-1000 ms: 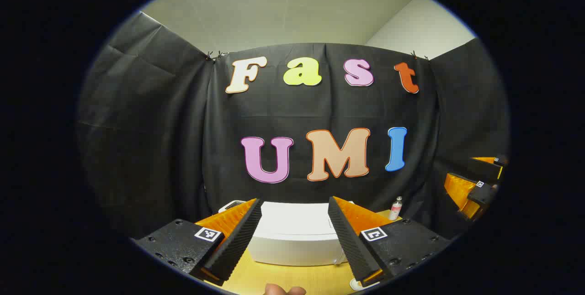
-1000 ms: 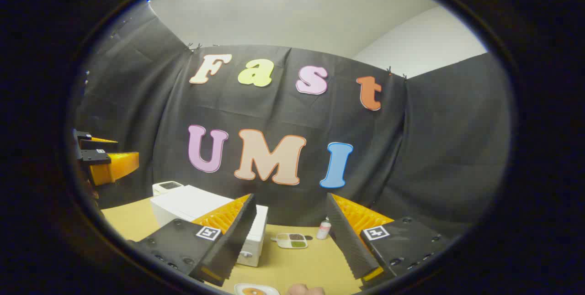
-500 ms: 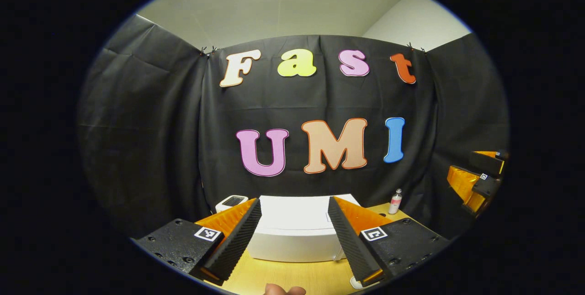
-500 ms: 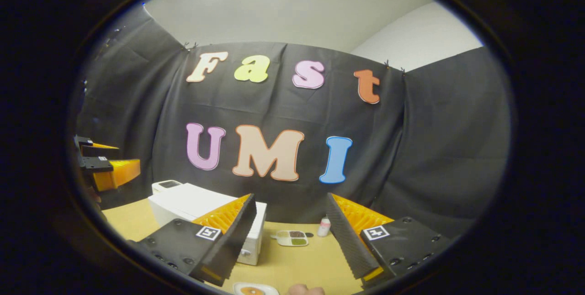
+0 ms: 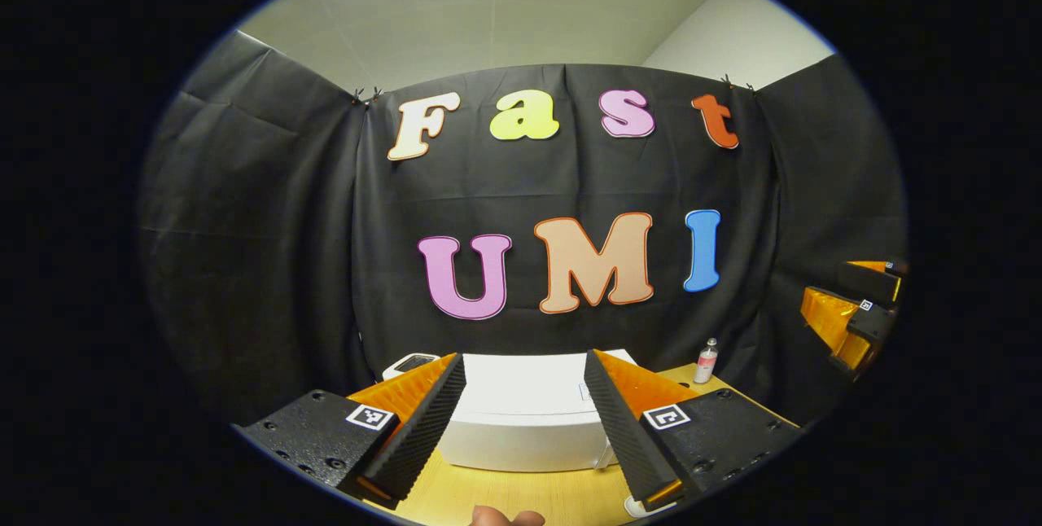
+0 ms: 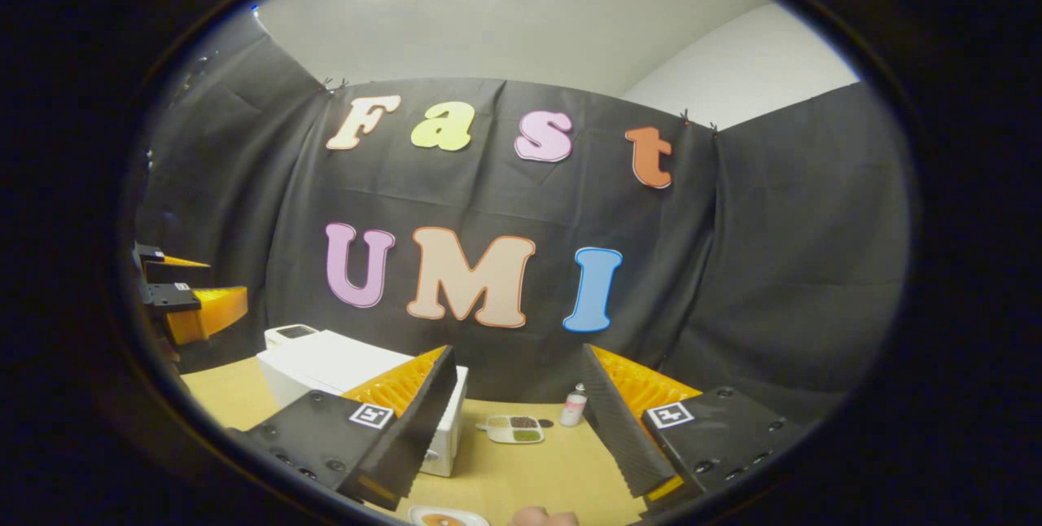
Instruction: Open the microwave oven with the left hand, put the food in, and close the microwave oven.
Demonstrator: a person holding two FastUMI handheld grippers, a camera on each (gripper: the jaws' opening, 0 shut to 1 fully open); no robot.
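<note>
Much of the white box-shaped microwave oven [image 5: 525, 416] was hidden in the left gripper view behind the left claw [image 5: 521, 420], whose ribbed black-and-orange fingers stood wide apart and held nothing. Its door side could not be made out from there. The oven sat on the pale wooden table [image 5: 521, 493], just ahead of and below that claw, framed between its fingers.

In the right gripper view the right claw [image 6: 521, 428] was equally spread and empty; the oven [image 6: 326, 363] lay ahead to its left, partly behind its left finger. The white plate of food [image 6: 448, 519] was cut off at the bottom edge, close beneath this claw. A small white divided dish [image 6: 514, 428] and a small bottle [image 6: 574, 405] stood farther back; no label was legible.
</note>
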